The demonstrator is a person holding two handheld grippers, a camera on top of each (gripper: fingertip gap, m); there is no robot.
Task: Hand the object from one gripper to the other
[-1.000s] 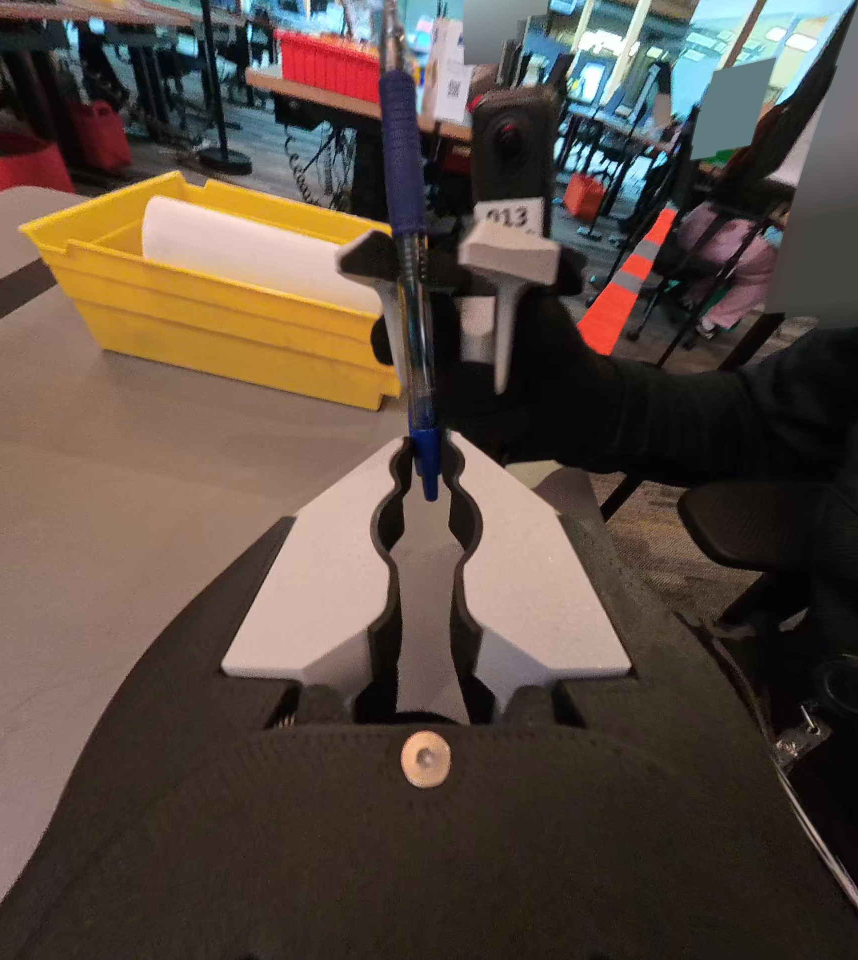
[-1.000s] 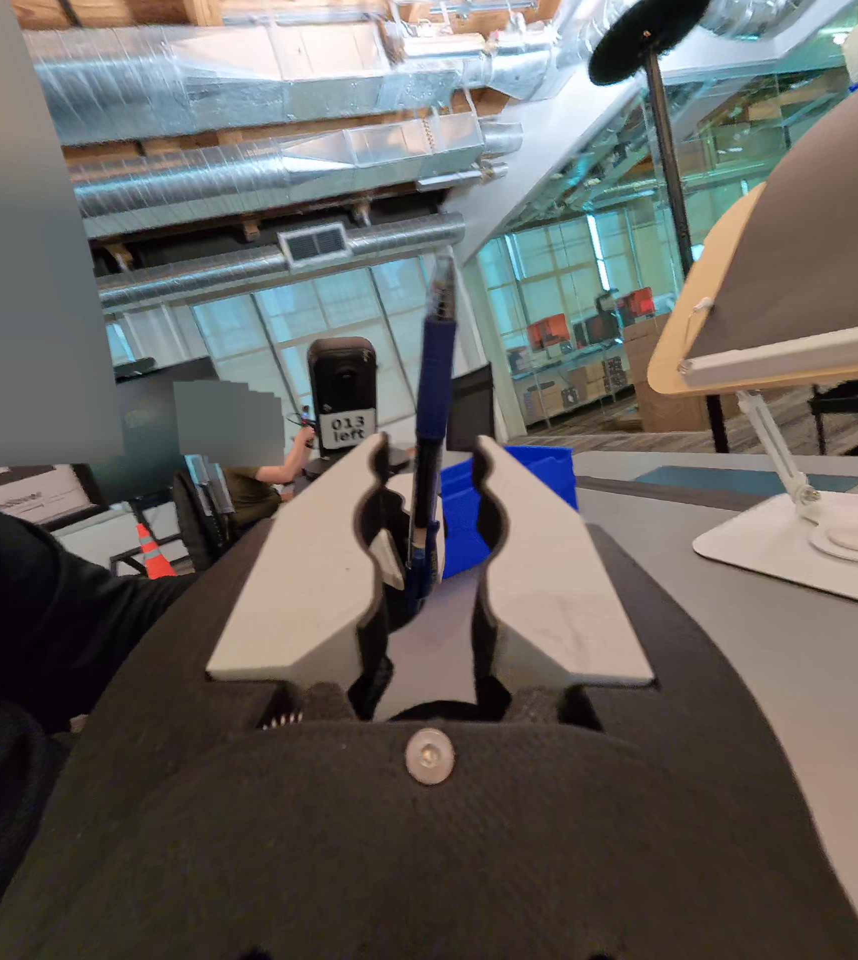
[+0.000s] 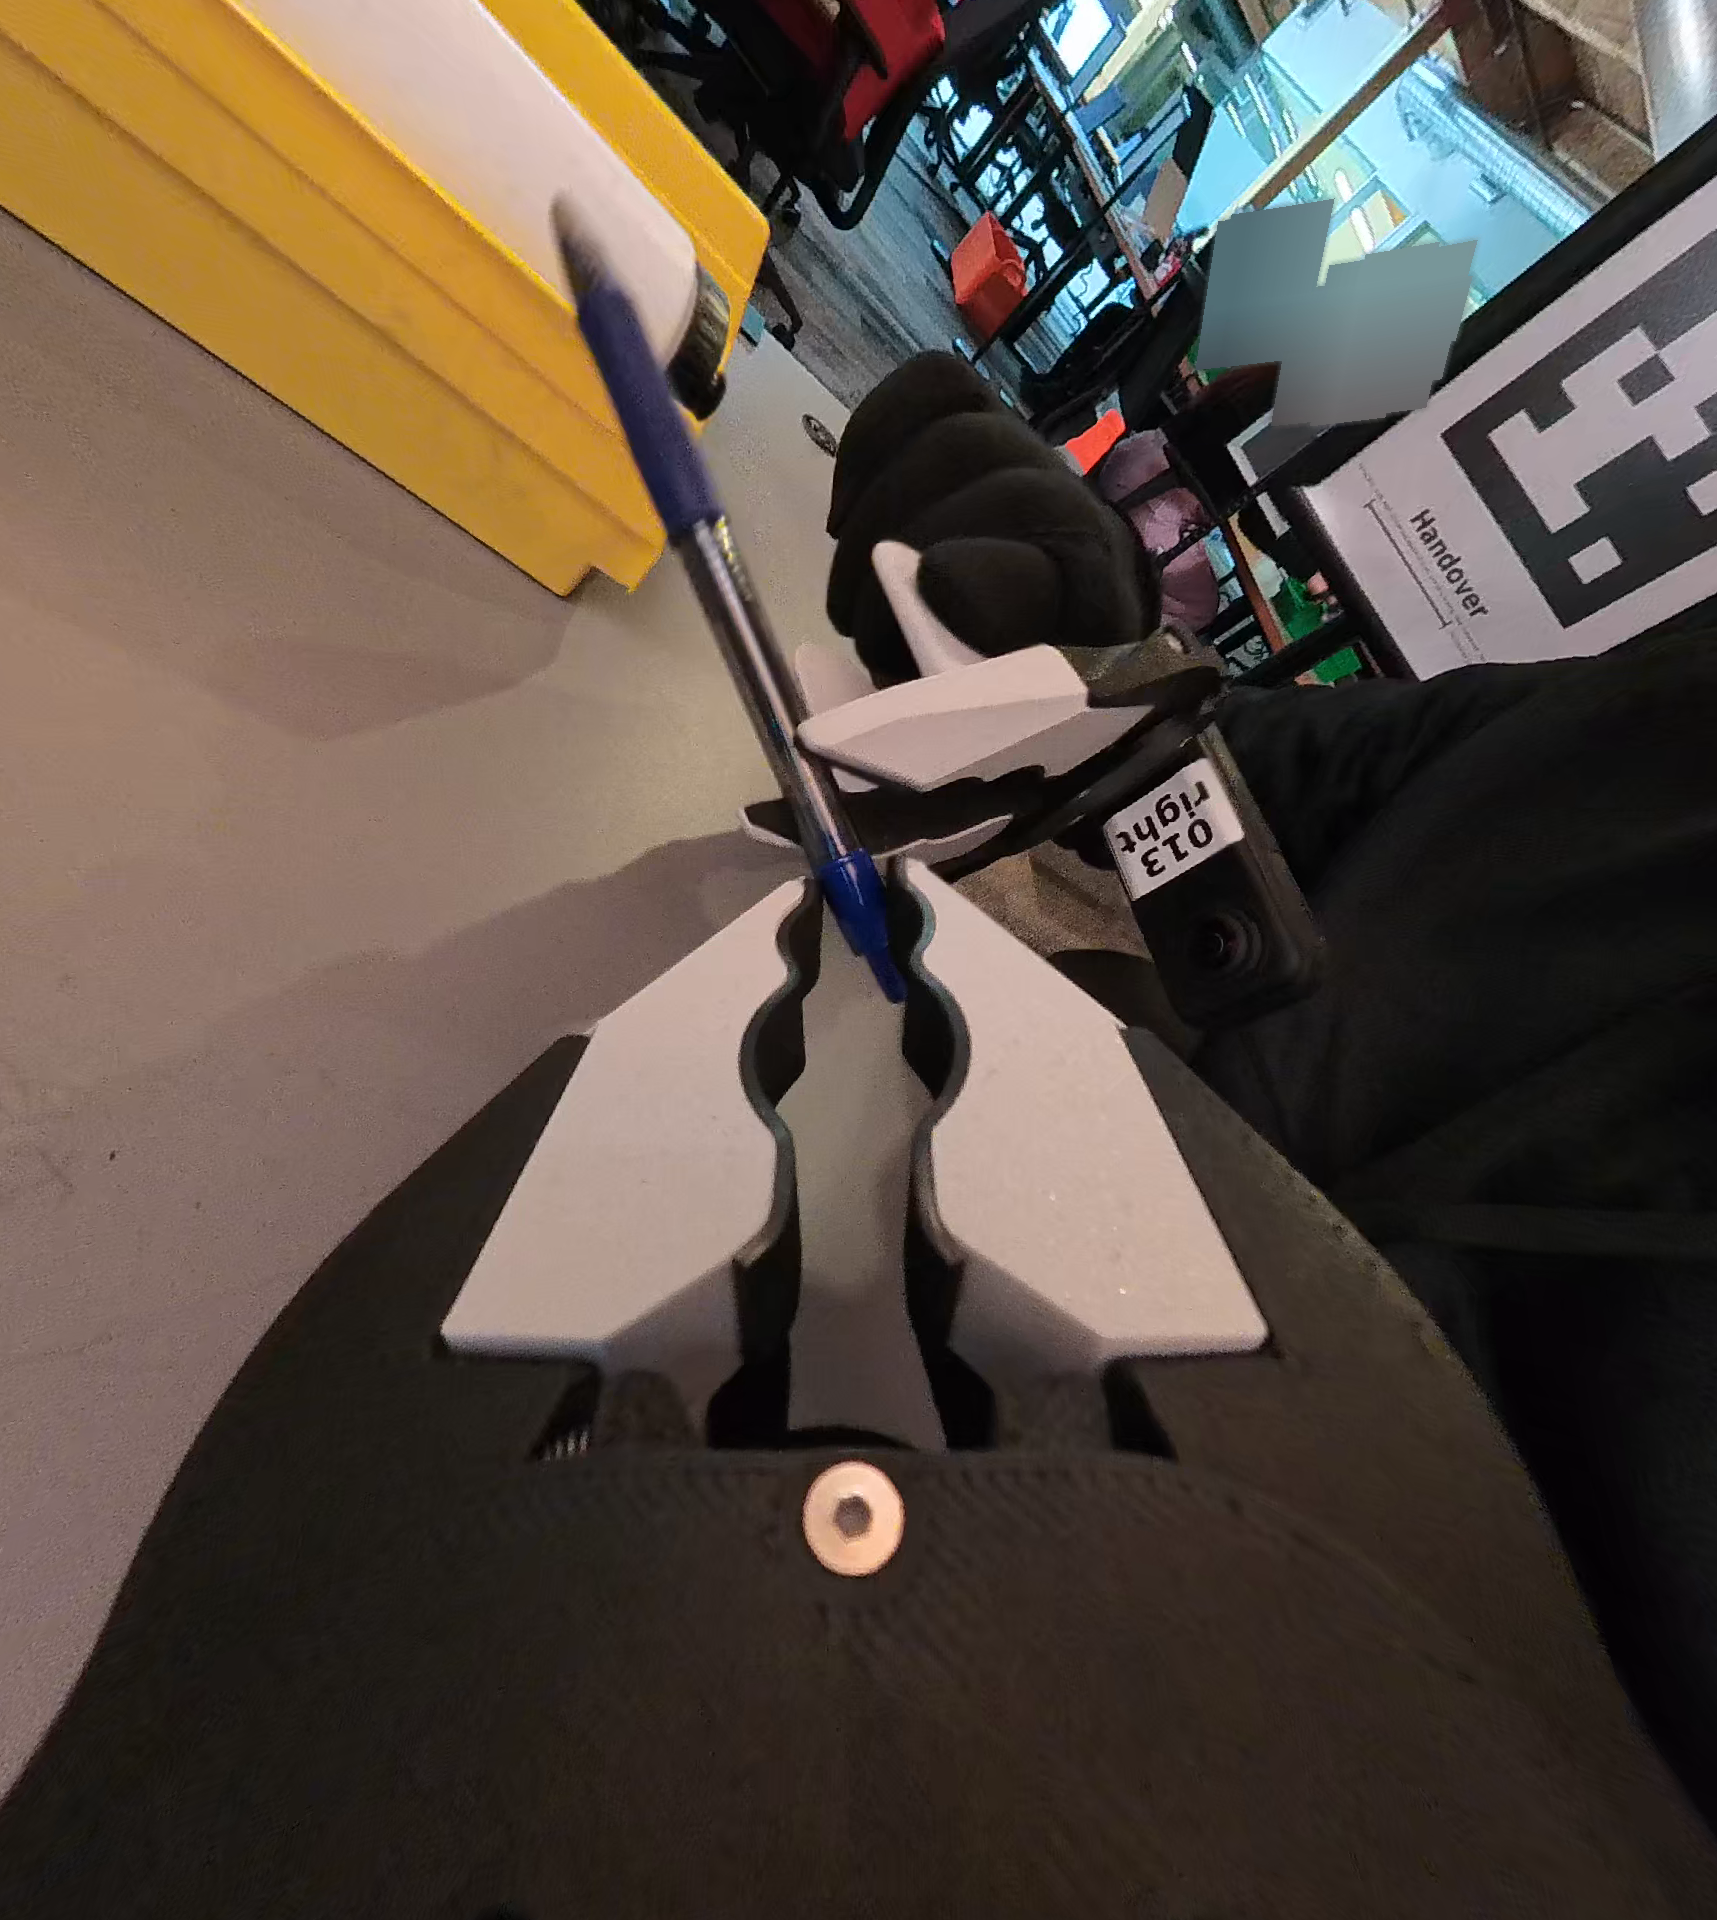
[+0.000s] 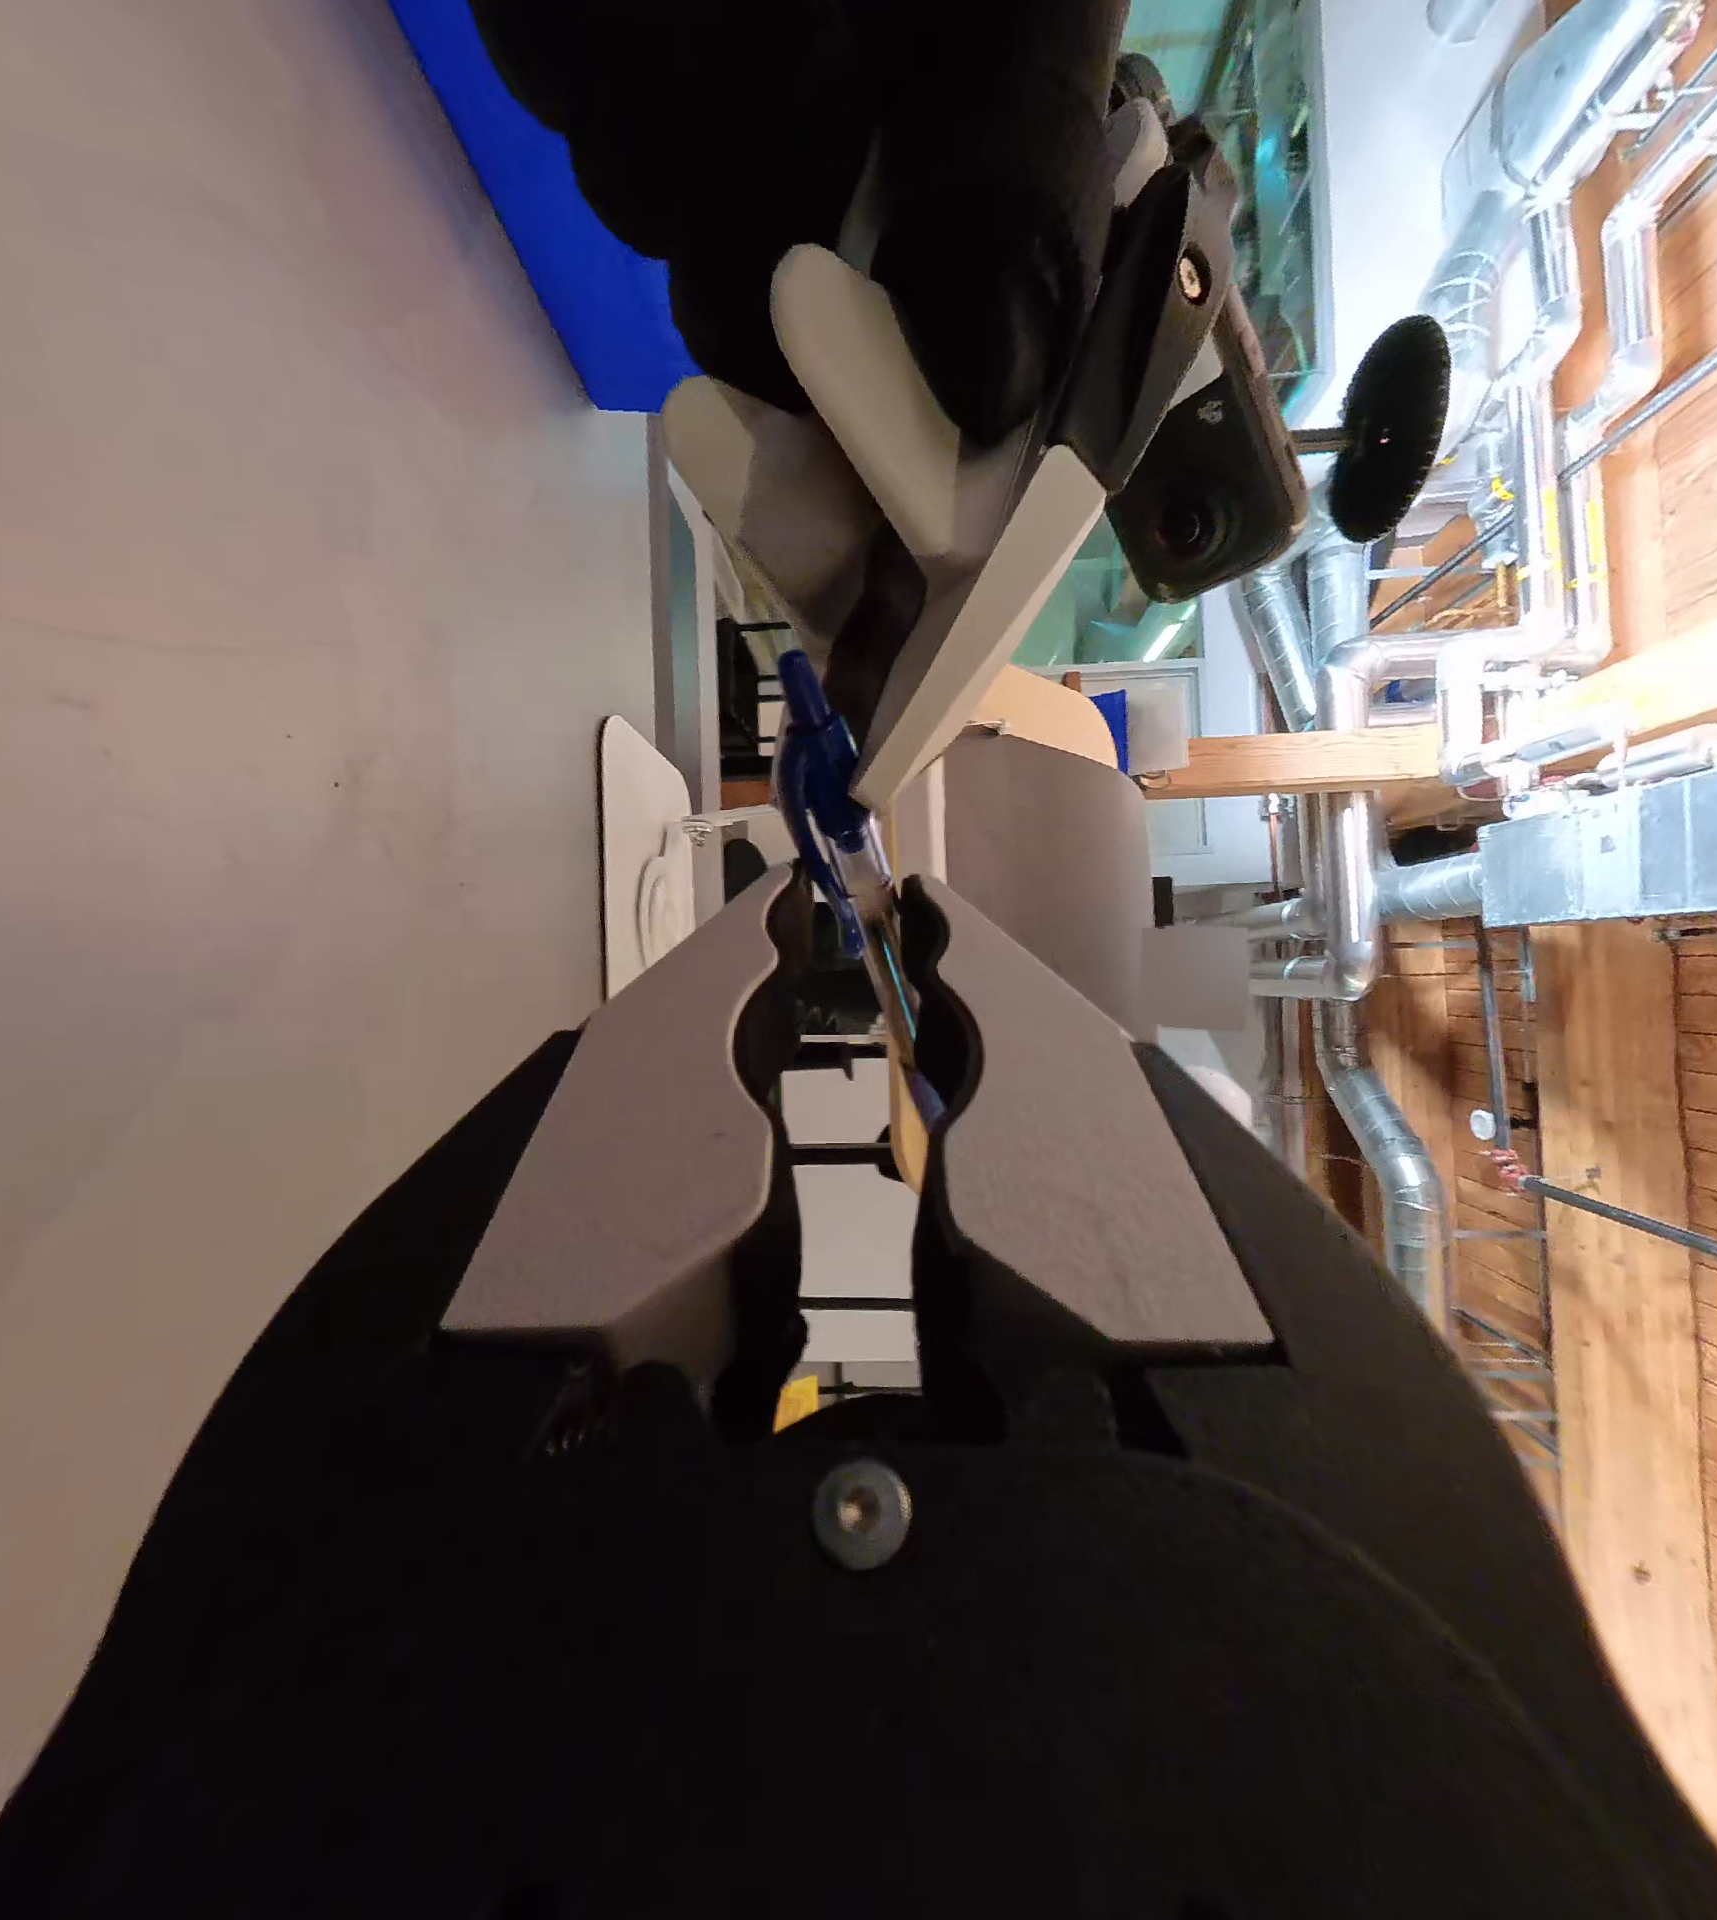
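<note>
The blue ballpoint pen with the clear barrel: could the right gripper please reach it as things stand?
Probably yes: the right gripper already has the blue ballpoint pen between its jaws, with nothing between them.

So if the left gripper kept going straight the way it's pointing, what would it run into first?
Most likely the right gripper. It sits just past the left gripper tips, crossing the same pen a little further up. Beyond that lies the table and the yellow bin, though depth is hard to judge.
</note>
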